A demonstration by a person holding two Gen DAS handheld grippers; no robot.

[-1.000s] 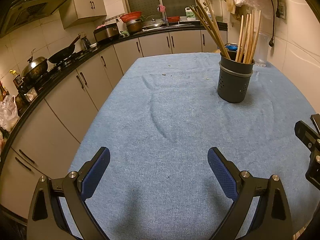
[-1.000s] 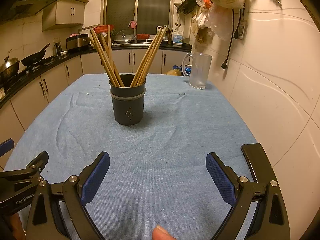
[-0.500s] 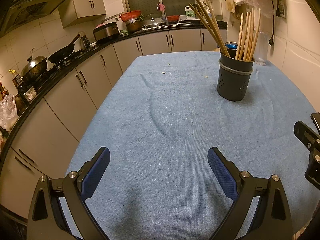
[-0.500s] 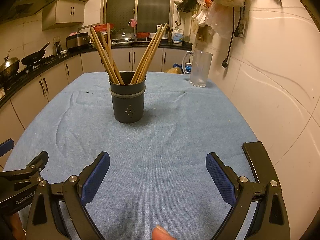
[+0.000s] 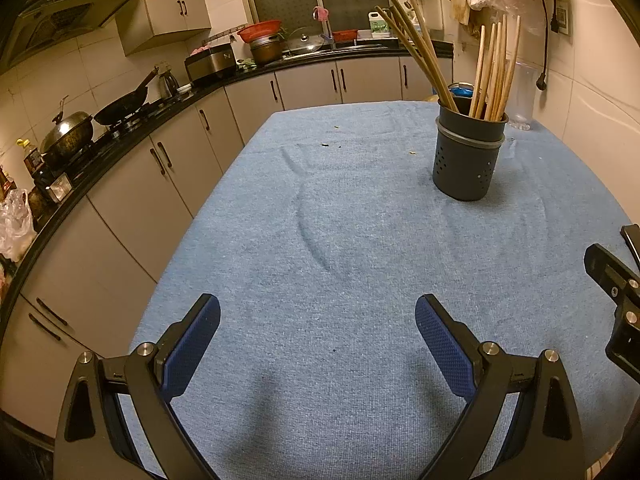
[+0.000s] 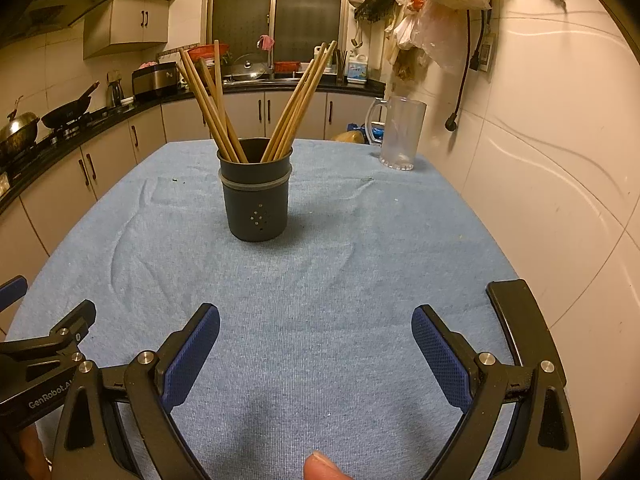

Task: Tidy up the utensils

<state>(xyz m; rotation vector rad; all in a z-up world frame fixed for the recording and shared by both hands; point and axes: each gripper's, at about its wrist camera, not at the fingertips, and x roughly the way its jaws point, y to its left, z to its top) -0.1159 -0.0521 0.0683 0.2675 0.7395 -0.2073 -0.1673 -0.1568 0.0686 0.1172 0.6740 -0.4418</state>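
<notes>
A dark grey perforated utensil holder (image 6: 255, 196) stands upright on the blue tablecloth (image 6: 320, 280), with several wooden chopsticks (image 6: 208, 96) fanned out of it in two bunches. From the left wrist view the same holder (image 5: 466, 156) is at the far right with its chopsticks (image 5: 494, 68). My left gripper (image 5: 318, 320) is open over the near part of the cloth, nothing between its blue pads. My right gripper (image 6: 316, 324) is open too and empty, well short of the holder. A fingertip (image 6: 320, 466) shows at the bottom edge.
A clear glass mug (image 6: 398, 132) stands at the table's far right by the tiled wall (image 6: 560, 140). A black curved piece (image 6: 520, 324) lies at the near right edge. Kitchen counters with cabinets (image 5: 152, 168), a wok and pots run along the left. Part of the right gripper (image 5: 616, 292) shows at the right.
Both grippers have drawn back slightly from the holder, which looks a little farther away. Their jaws stayed open.
</notes>
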